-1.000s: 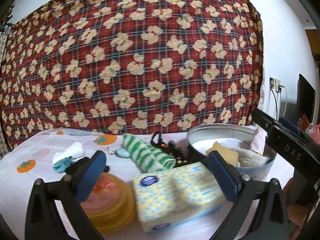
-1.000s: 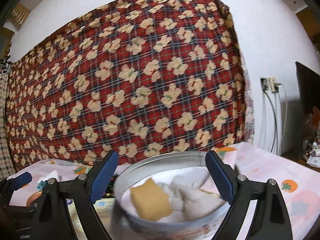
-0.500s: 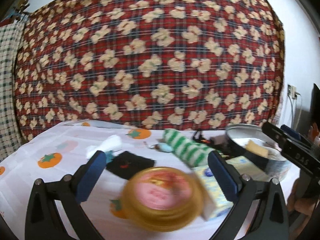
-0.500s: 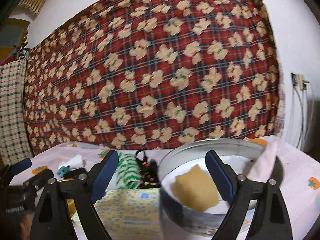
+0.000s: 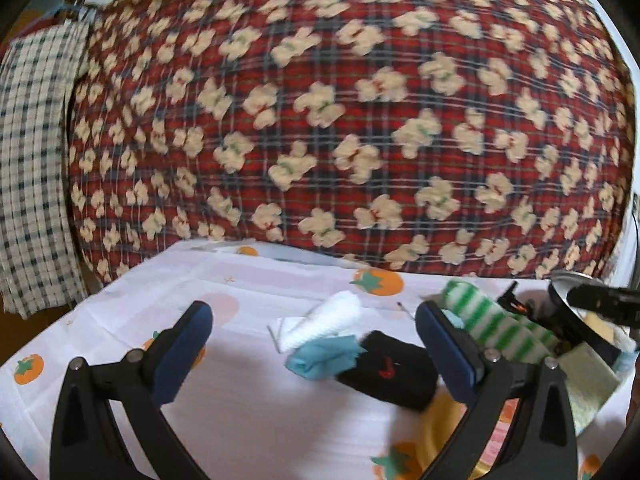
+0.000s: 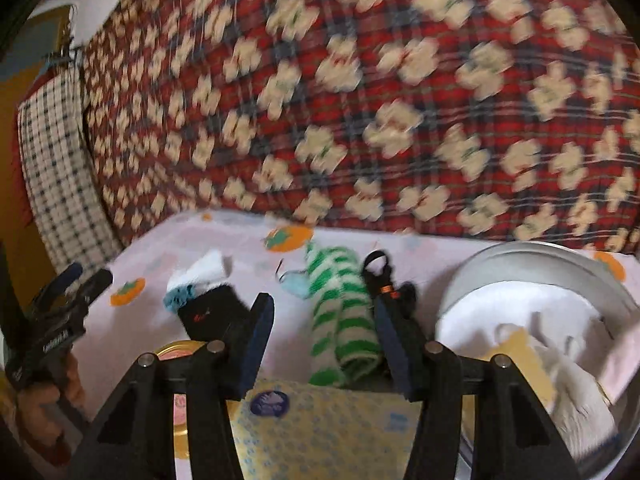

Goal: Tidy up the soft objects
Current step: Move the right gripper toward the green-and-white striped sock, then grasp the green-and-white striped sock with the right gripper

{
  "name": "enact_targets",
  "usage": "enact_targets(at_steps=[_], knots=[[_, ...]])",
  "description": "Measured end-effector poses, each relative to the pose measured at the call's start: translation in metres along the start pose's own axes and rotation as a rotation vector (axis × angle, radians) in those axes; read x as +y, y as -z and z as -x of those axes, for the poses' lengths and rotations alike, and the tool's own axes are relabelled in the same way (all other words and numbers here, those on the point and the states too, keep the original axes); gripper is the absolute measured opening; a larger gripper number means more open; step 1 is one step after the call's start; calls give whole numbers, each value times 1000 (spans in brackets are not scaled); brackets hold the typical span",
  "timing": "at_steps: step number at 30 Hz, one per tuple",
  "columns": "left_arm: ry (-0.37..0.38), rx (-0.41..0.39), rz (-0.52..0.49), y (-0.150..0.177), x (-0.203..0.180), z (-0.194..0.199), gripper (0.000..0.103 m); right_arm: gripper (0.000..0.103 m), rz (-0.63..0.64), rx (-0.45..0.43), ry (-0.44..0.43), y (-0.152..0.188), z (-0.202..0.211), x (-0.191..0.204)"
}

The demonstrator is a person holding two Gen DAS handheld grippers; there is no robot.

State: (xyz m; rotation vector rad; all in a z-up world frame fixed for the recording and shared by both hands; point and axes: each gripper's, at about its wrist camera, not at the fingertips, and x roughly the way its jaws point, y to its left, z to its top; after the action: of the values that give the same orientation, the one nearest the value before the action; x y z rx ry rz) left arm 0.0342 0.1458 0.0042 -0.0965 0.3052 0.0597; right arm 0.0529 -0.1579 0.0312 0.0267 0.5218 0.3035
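My left gripper (image 5: 316,344) stands open and holds nothing. Just beyond its fingertips lie a white rolled cloth (image 5: 328,316), a blue cloth (image 5: 320,356) and a black sock (image 5: 388,372). A green-and-white striped rolled towel (image 6: 344,320) lies between the fingers of my right gripper (image 6: 324,340). Its jaws are closing, with a gap still showing on the towel's left side. The same striped towel (image 5: 500,328) appears to the right in the left wrist view. A metal bowl (image 6: 540,256) at the right holds white cloths and a tan sponge (image 6: 516,344).
A yellow patterned packet (image 6: 320,420) lies under my right gripper, with a yellow tin lid (image 6: 176,356) to its left. A black strap with an orange mark (image 6: 384,280) sits beside the towel. A red plaid bear blanket (image 5: 340,120) hangs behind the table.
Both views swung left. The right gripper's jaws narrowed and it went from facing the bowl to straddling the striped towel. The left gripper passed the tin and now faces the white, blue and black items.
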Motion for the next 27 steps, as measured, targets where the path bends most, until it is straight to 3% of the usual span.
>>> enact_targets(at_steps=[8, 14, 22, 27], knots=[[-30, 41, -36, -13, 3, -41, 103, 47, 43, 278, -17, -20, -80, 9], [-10, 53, 6, -10, 9, -47, 103, 47, 16, 461, 5, -20, -129, 6], [5, 64, 41, -8, 16, -50, 103, 47, -8, 636, 63, -18, -178, -1], [9, 61, 18, -6, 11, -50, 103, 47, 147, 689, 105, -17, -187, 15]])
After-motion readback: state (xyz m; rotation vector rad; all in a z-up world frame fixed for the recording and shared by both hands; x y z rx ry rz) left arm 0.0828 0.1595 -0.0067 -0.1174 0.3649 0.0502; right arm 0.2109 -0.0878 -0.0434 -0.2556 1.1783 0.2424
